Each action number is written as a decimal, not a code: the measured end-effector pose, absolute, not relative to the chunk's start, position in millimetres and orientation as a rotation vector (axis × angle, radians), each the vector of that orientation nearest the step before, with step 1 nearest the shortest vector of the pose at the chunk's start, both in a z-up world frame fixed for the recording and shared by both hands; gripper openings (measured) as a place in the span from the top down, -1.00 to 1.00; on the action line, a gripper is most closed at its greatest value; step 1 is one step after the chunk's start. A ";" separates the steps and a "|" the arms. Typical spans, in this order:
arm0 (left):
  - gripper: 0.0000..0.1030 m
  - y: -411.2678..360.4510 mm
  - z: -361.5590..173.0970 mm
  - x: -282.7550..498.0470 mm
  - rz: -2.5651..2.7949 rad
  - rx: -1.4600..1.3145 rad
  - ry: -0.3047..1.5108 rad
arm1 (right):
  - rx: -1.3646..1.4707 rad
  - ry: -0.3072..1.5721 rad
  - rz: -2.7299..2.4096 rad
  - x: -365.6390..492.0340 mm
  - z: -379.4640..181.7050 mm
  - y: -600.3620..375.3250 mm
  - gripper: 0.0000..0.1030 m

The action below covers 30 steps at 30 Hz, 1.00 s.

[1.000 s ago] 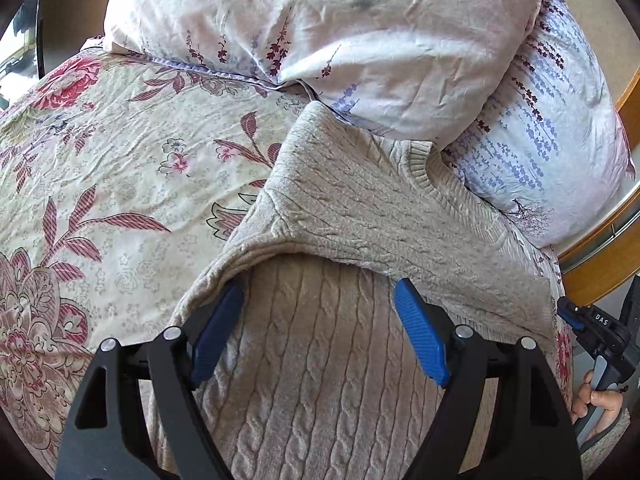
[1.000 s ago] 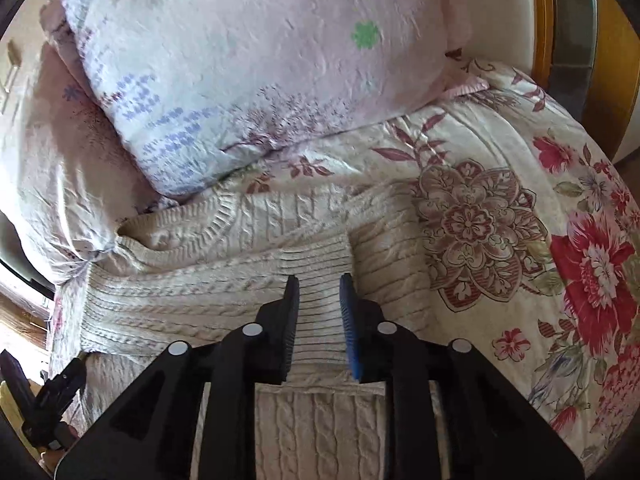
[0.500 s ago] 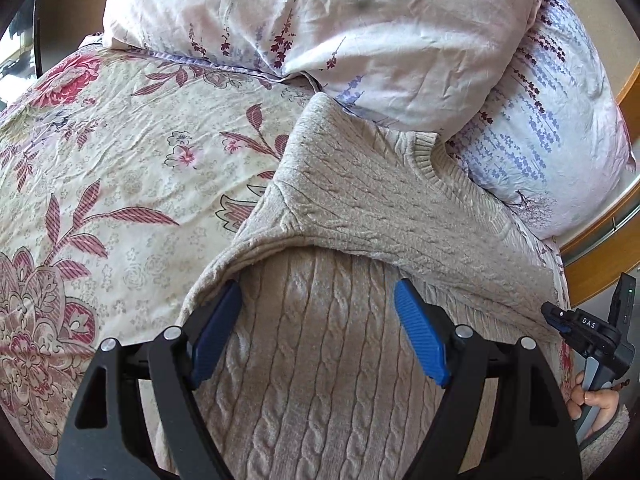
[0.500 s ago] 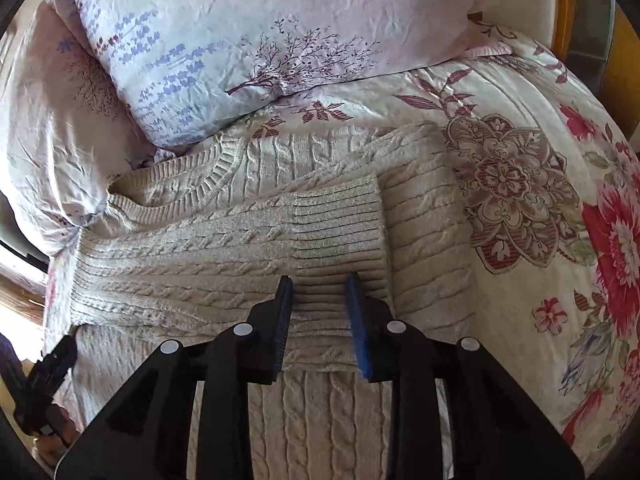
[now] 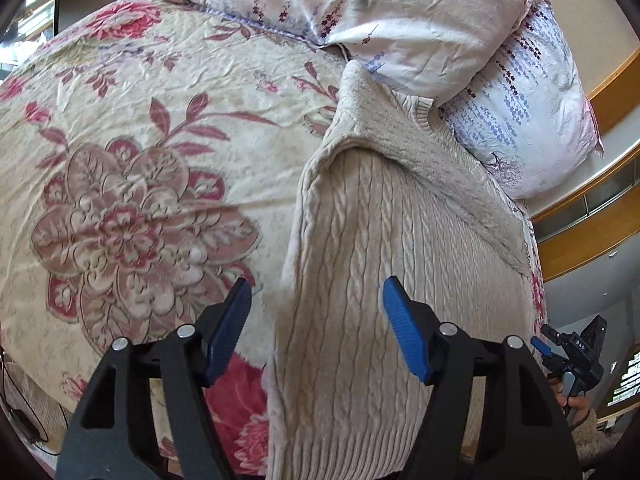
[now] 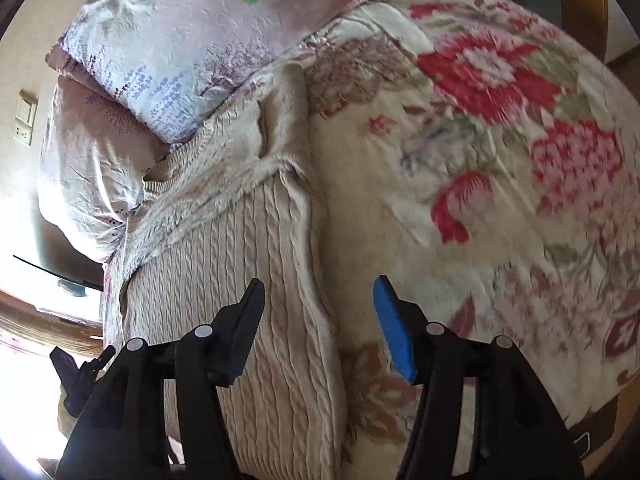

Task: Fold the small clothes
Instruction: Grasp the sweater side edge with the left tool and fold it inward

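I'm watching the cream sweater [image 5: 392, 264] lying folded on the floral bedspread [image 5: 132, 128] below the pillows [image 5: 420, 20]; left gripper [image 5: 316, 324] closing, right gripper [image 6: 318, 320] opening, both straddling its edges, pinching nothing.

Left gripper [image 5: 316, 320] points steeply down, jaws closing — pads pressing nothing. Right gripper [image 6: 318, 316] angles down too, jaws opening — likewise empty.

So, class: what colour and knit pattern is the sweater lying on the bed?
The sweater is cream-beige with a cable-knit pattern, clearest in the left wrist view.
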State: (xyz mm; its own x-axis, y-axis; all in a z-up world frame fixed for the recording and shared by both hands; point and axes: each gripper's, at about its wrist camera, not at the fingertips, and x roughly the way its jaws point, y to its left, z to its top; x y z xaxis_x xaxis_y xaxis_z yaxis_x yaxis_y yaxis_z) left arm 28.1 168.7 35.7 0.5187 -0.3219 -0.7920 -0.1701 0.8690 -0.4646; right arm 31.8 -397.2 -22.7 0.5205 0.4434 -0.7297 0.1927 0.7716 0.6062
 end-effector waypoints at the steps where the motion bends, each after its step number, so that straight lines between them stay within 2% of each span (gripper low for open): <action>1: -0.23 168.3 32.9 24.8 -0.101 -0.536 1.047 | 0.719 1.047 0.179 26.7 -27.7 -396.9 -0.12; 3: -0.16 166.5 29.5 18.2 -0.112 -0.536 1.057 | 0.746 1.035 0.204 15.0 -29.9 -396.6 -0.12; 7: -0.08 162.8 27.3 9.0 -0.151 -0.552 1.064 | 0.835 1.083 0.313 0.9 -40.9 -388.2 0.07; 12: 0.17 161.0 24.2 -1.4 -0.188 -0.593 1.087 | 0.856 1.120 0.403 -15.5 -45.9 -370.4 0.14; 17: 0.33 158.2 21.9 -12.6 -0.212 -0.628 1.121 | 0.867 1.157 0.474 -23.0 -49.4 -355.9 0.15; 21: 0.54 156.6 18.4 -24.2 -0.243 -0.689 1.158 | 0.881 1.195 0.525 -28.0 -55.7 -346.0 0.29; 25: 0.67 154.9 18.1 -32.4 -0.246 -0.720 1.173 | 0.901 1.220 0.551 -31.6 -61.8 -341.7 0.43; 30: 0.76 156.6 17.9 -33.0 -0.232 -0.739 1.186 | 0.909 1.227 0.555 -31.8 -64.1 -341.3 0.49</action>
State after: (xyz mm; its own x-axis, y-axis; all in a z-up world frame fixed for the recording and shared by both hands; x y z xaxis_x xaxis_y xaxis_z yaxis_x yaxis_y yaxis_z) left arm -33.0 156.6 17.9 0.3839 -0.5312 -0.7553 -0.2081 0.7471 -0.6313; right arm -31.8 -341.3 -64.1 0.2761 0.7862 -0.5529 0.1039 0.5475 0.8303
